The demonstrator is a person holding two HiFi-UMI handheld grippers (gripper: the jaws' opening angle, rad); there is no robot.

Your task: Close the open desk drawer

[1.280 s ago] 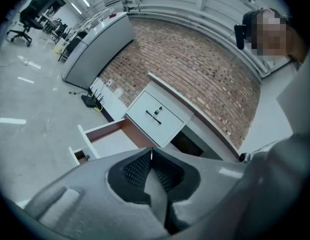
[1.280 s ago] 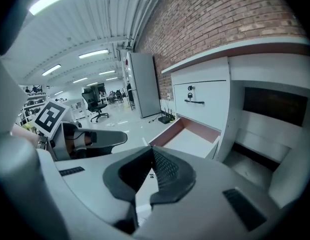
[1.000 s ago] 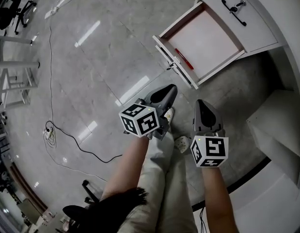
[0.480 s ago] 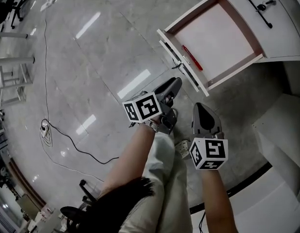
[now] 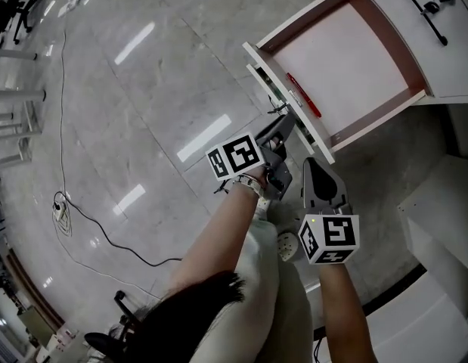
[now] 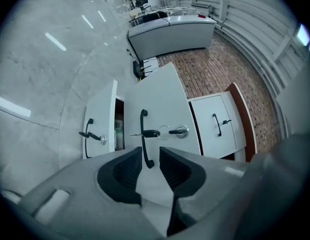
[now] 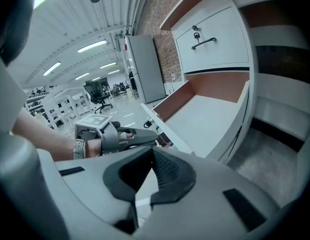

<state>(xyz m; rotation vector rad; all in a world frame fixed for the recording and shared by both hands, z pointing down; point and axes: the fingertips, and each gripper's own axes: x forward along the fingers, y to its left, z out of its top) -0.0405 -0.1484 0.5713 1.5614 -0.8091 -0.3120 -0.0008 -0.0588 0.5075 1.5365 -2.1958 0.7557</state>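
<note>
The white desk drawer (image 5: 347, 63) with reddish-brown inner walls stands pulled right out over the glossy grey tiled floor (image 5: 143, 112), up at the right of the head view. A thin red strip (image 5: 303, 94) lies just behind its front. The left gripper (image 6: 150, 155) is close up to the drawer's white front panel (image 6: 162, 101). Its jaws have just been opening: they stand apart now, pads pressing on nothing. Down its own view the panel's black bar handle (image 6: 142, 134) lines up with the gap, its lower end dipping between the tips. Whether it sits inside the pads or just beyond them is hard to call from here. A silver key on a ring (image 6: 153, 132) pokes out of the lock beside that handle. The right gripper (image 7: 151, 153) hangs near the drawer's front corner, apart from it. Its tips are closed together with nothing between them. Above the open drawer sits a closed white drawer (image 5: 453, 36) with its own black handle (image 5: 424, 12), flush in the desk.
</note>
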